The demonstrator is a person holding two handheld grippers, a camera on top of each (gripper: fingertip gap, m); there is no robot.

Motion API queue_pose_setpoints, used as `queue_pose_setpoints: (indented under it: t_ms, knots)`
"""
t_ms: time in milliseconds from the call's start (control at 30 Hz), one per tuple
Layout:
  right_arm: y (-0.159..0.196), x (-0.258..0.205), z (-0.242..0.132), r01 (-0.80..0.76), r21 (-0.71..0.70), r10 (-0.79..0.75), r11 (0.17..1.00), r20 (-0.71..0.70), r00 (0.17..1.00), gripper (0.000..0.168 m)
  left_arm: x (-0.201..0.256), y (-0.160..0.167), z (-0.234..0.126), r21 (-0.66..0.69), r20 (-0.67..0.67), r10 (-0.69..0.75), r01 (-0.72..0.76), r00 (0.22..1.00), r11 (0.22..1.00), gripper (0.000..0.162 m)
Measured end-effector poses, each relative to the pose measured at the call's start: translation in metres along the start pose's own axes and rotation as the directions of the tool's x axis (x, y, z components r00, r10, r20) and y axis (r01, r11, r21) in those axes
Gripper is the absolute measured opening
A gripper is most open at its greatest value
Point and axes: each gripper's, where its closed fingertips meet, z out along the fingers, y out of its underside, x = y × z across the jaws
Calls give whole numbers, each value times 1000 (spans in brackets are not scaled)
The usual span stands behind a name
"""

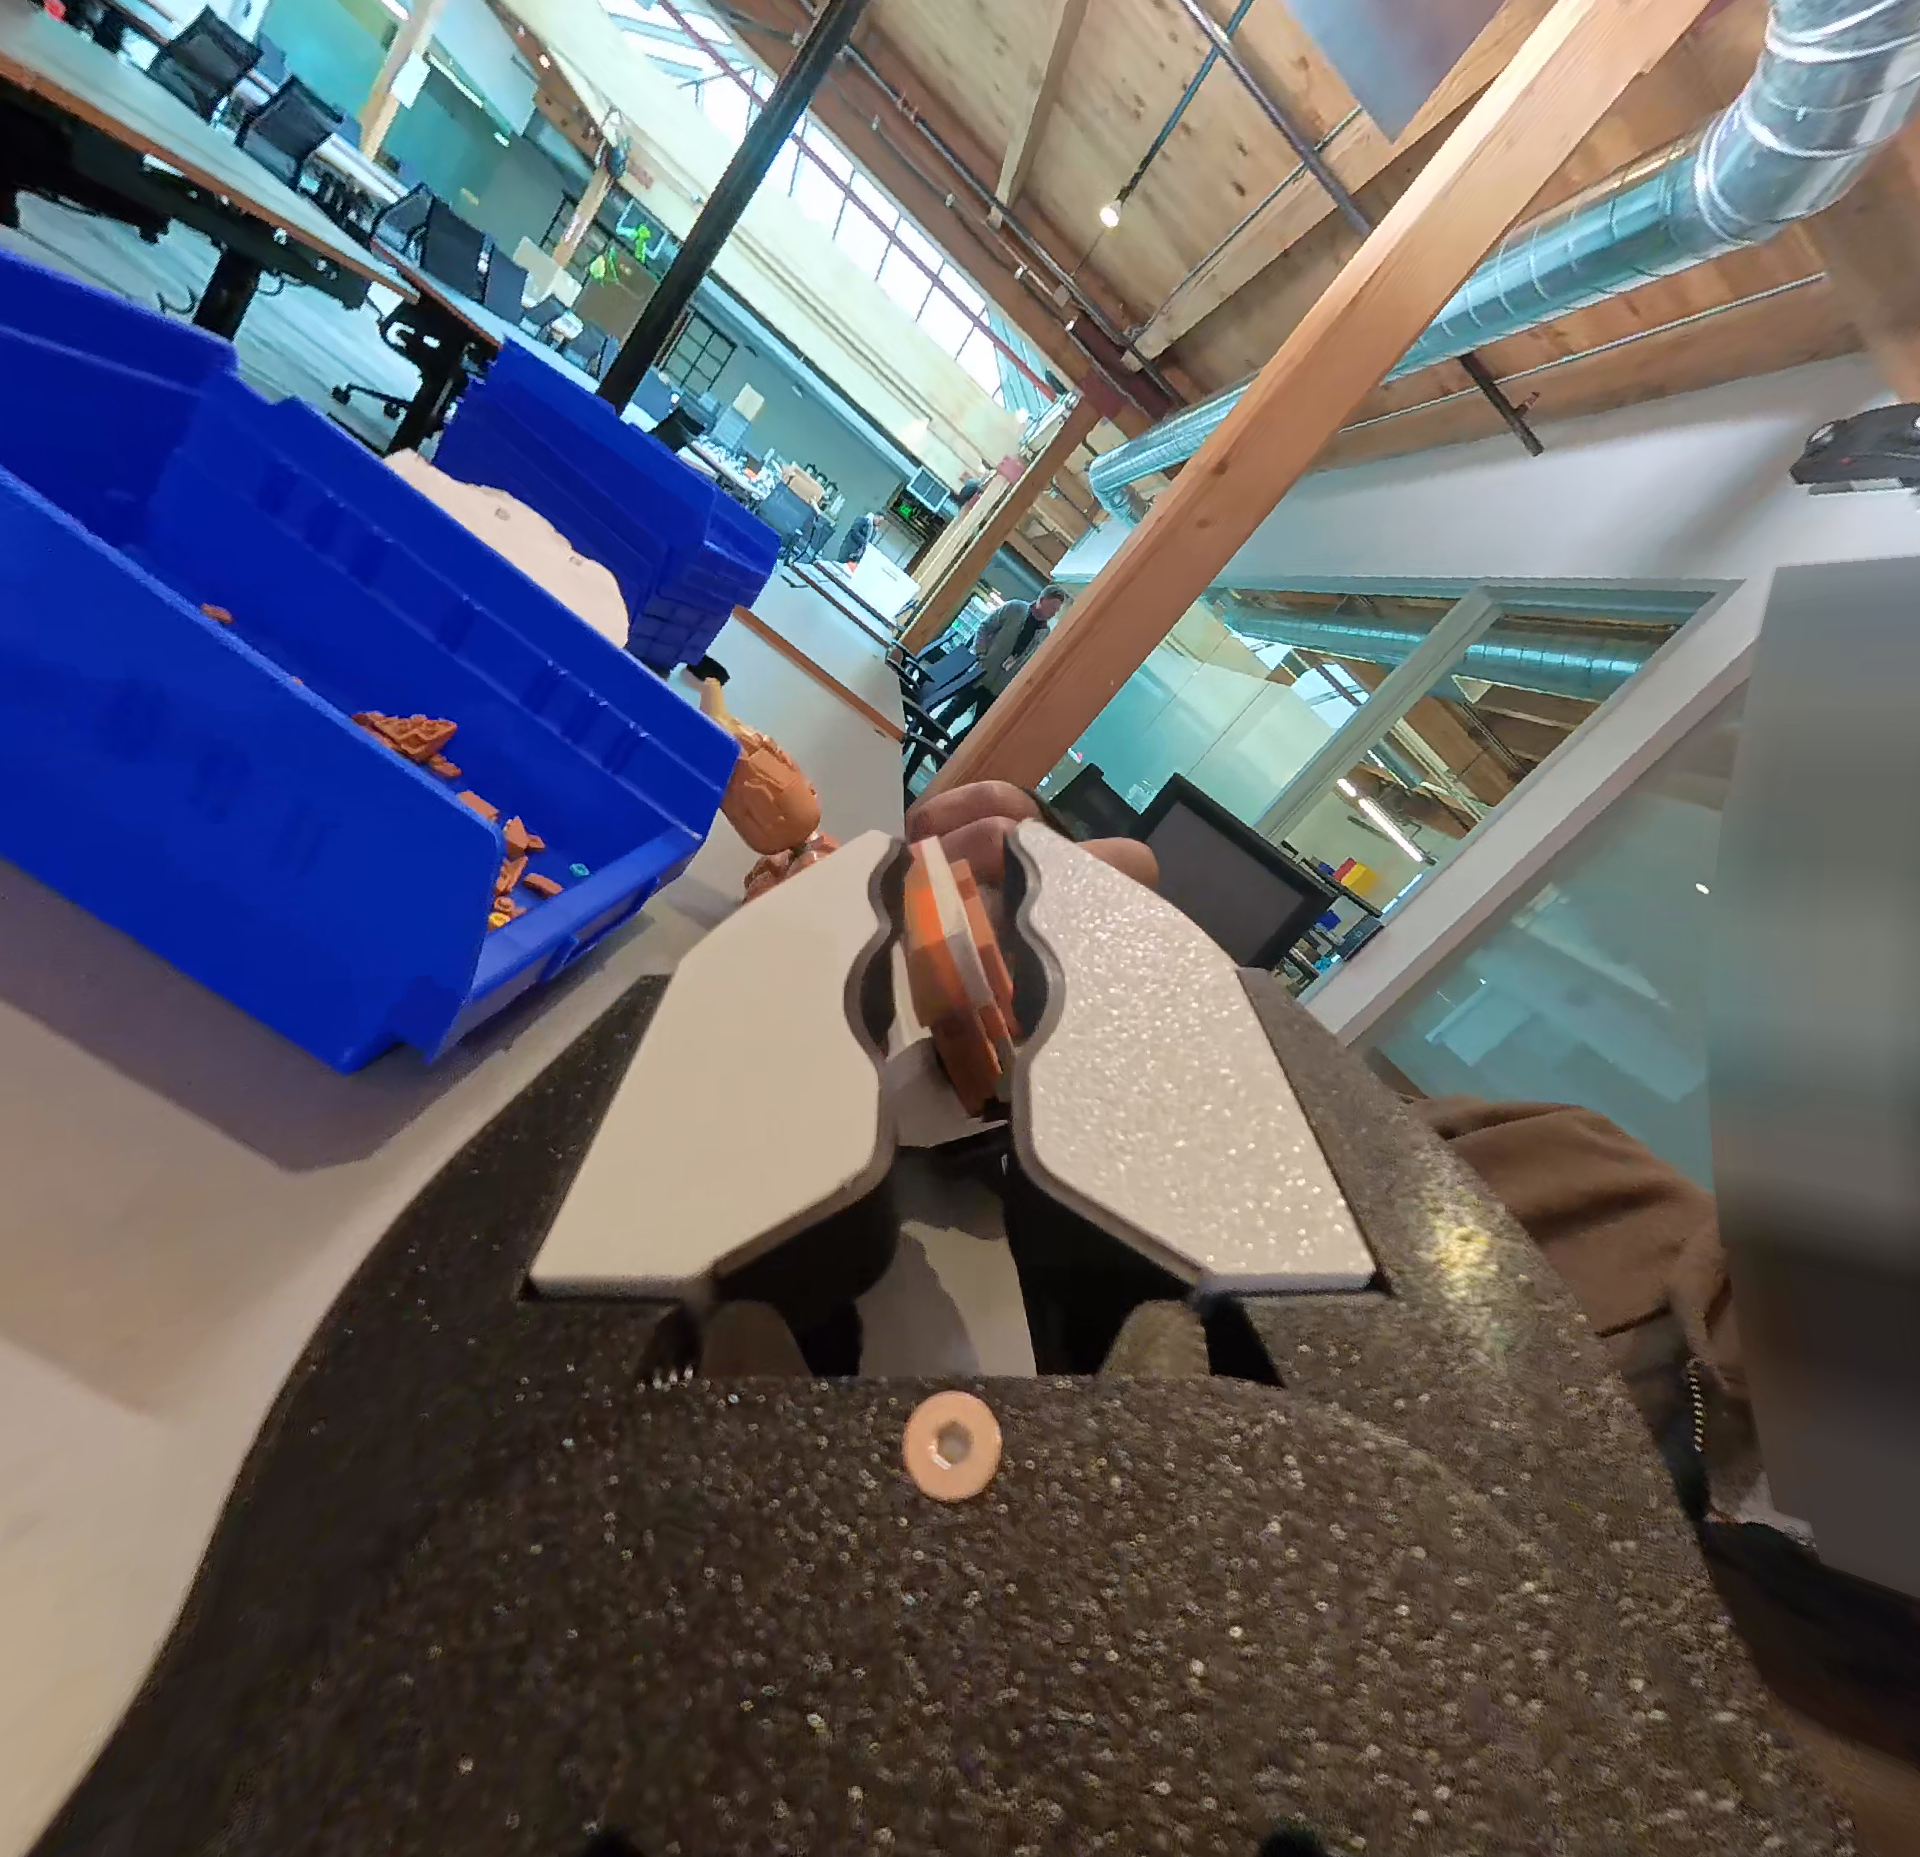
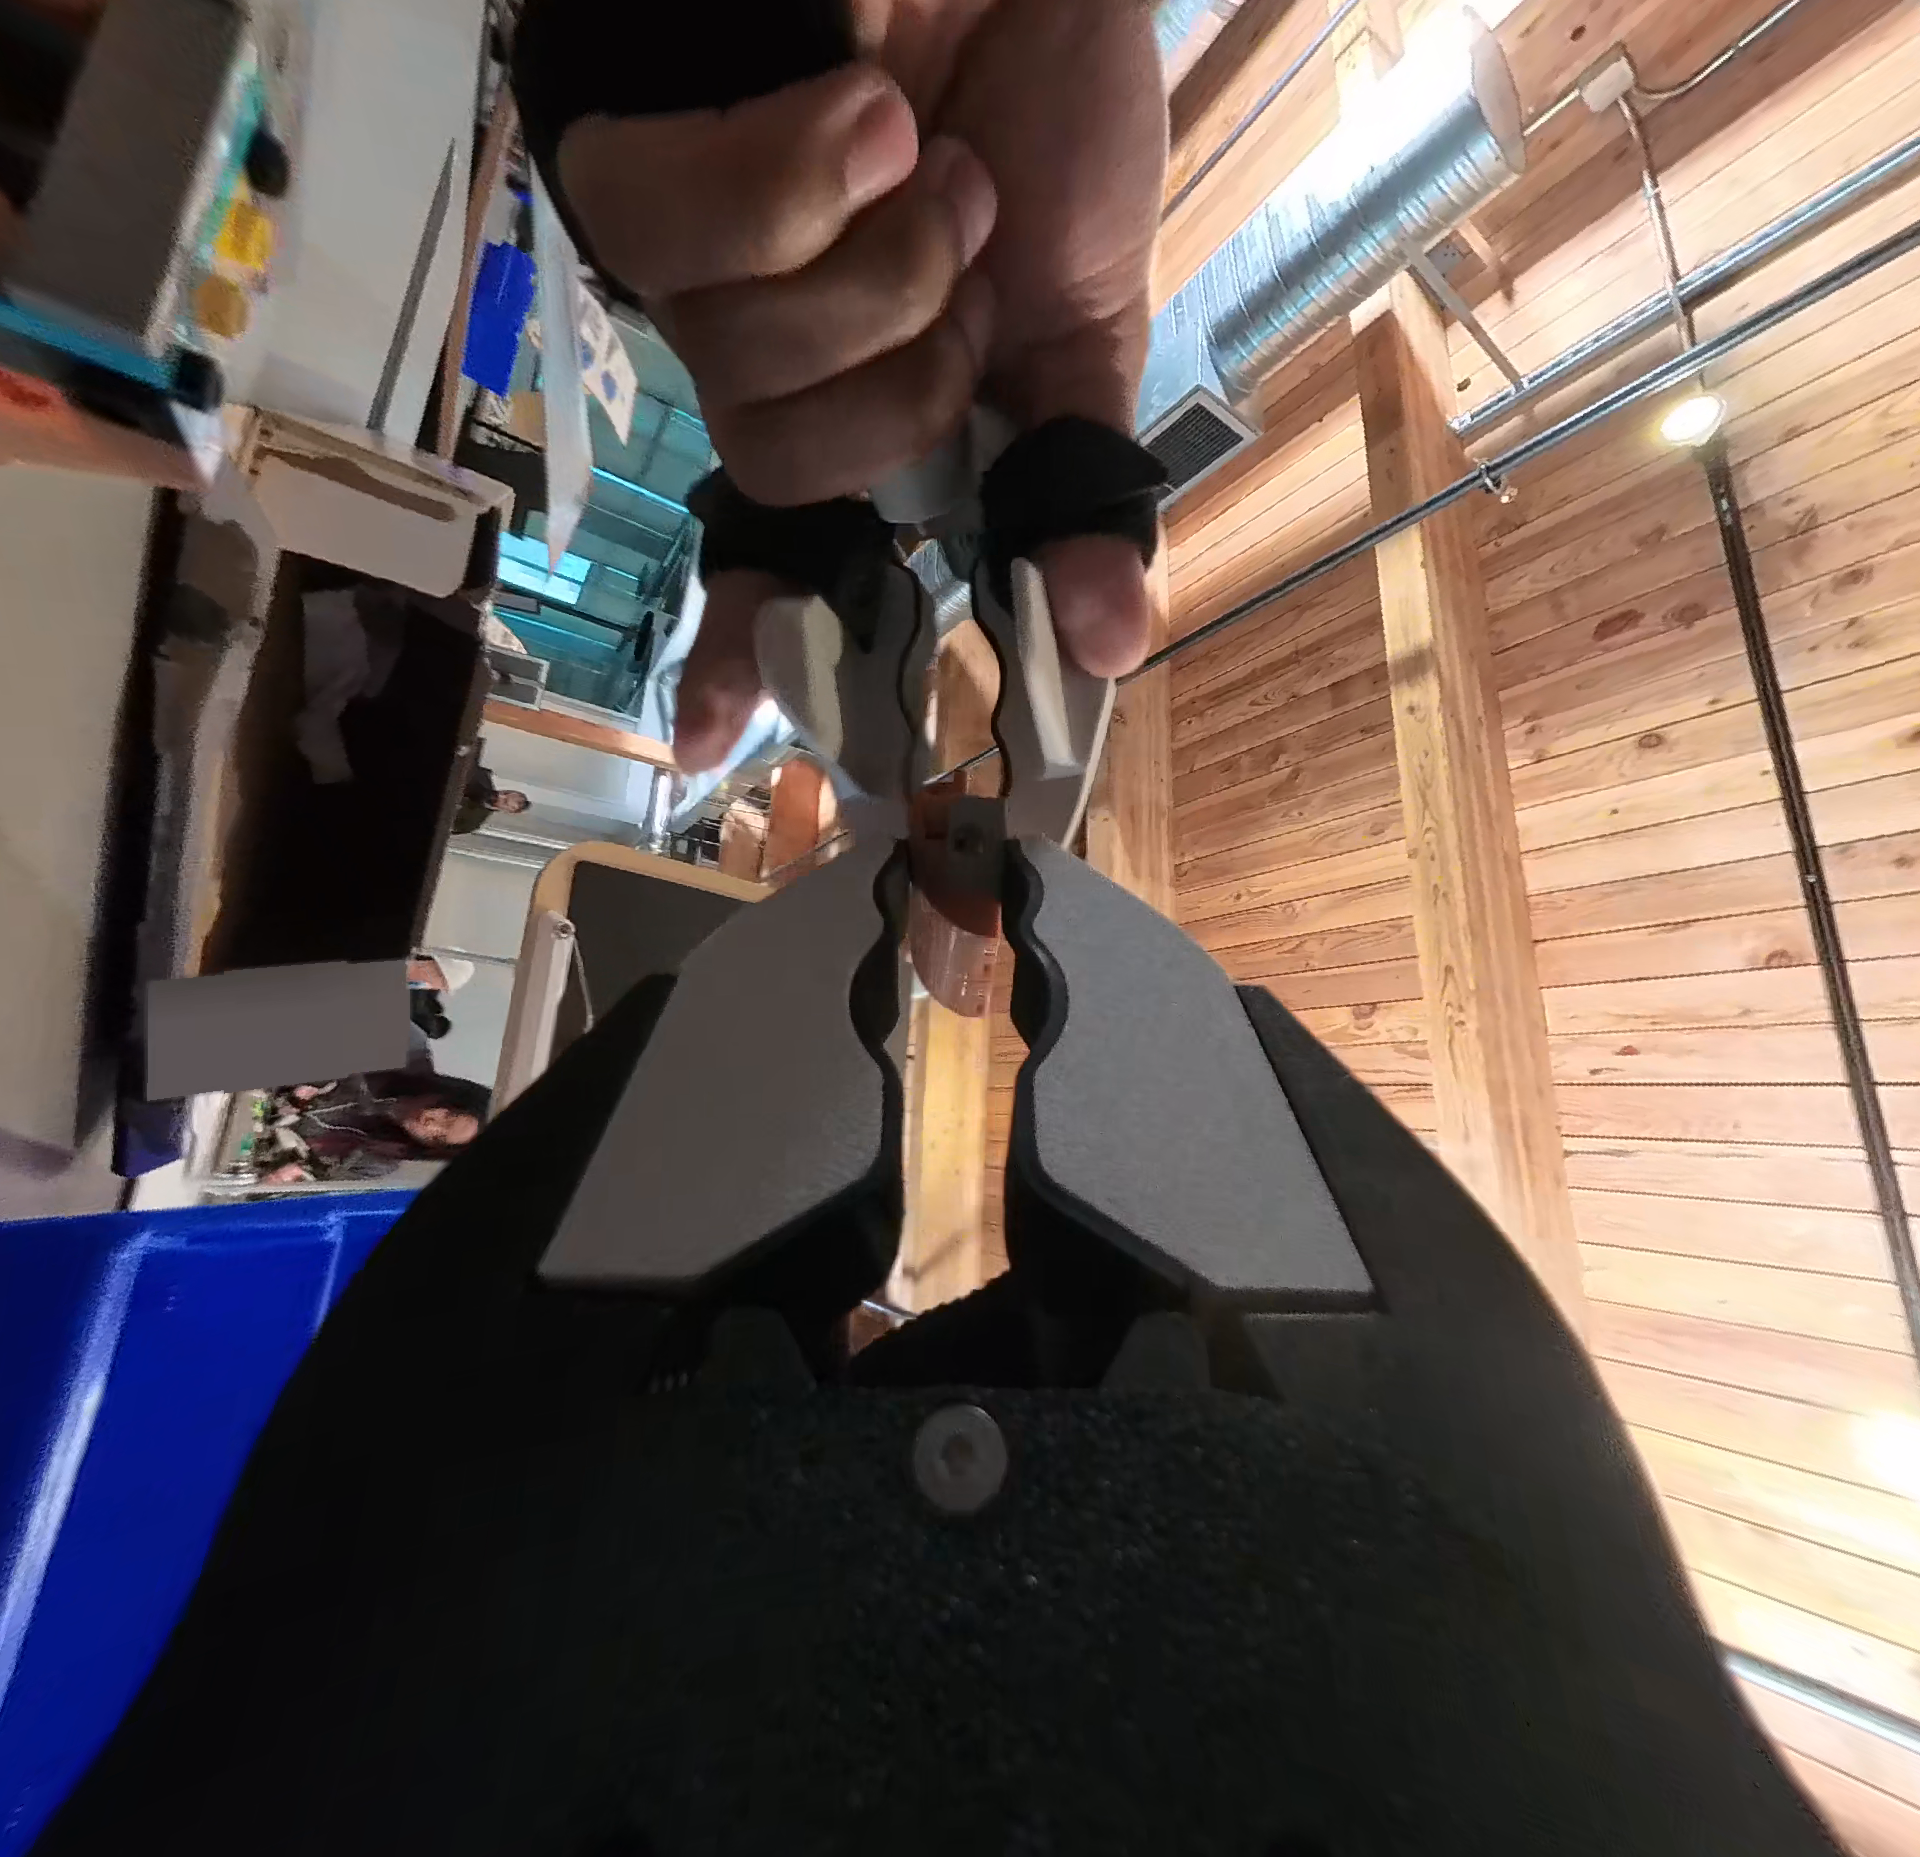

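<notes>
My left gripper (image 1: 956, 857) is shut on a small stack of orange, white and brown bricks (image 1: 951, 950), held above the table. A person's hand (image 1: 966, 805) shows just beyond its fingertips. In the right wrist view, my right gripper (image 2: 956, 862) is shut on a brown brick piece (image 2: 956, 934). The other gripper's grey fingers (image 2: 1049, 706) point back at it, tip to tip, and meet the same piece. A hand with black finger sleeves (image 2: 862, 228) holds that other gripper from above.
A blue bin (image 1: 260, 851) with loose brown brick pieces (image 1: 410, 737) stands on the grey table (image 1: 156, 1184) at left, a second blue bin (image 1: 623, 519) behind it. A brown brick figure (image 1: 769, 789) lies beside the bin. A blue bin edge (image 2: 156, 1392) shows lower left. The grippers are tip to tip, or close to it.
</notes>
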Motion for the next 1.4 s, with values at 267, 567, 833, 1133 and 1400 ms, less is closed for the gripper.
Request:
queue_pose_setpoints:
  t_ms: [267,567,833,1133,1400]
  knots:
    - [2,0,1,26,-10,-26,1000,-8,1000,16,-5,8,1,-54,27,-34,35,999,998,23]
    - [14,-14,8,-475,-72,480,877,129,868,19,-18,-17,-7,27,277,328,-349,903,937,12]
    - [38,12,20,-916,-160,929,367,25,368,23,3,-34,-9,12,506,664,-775,550,632,12]
    - [38,11,22,-853,-209,872,478,-8,490,18,12,-24,3,31,523,703,-834,483,551,12]
    - [42,-3,24,-799,-299,840,522,17,543,21,2,-21,4,8,535,676,-803,507,596,13]
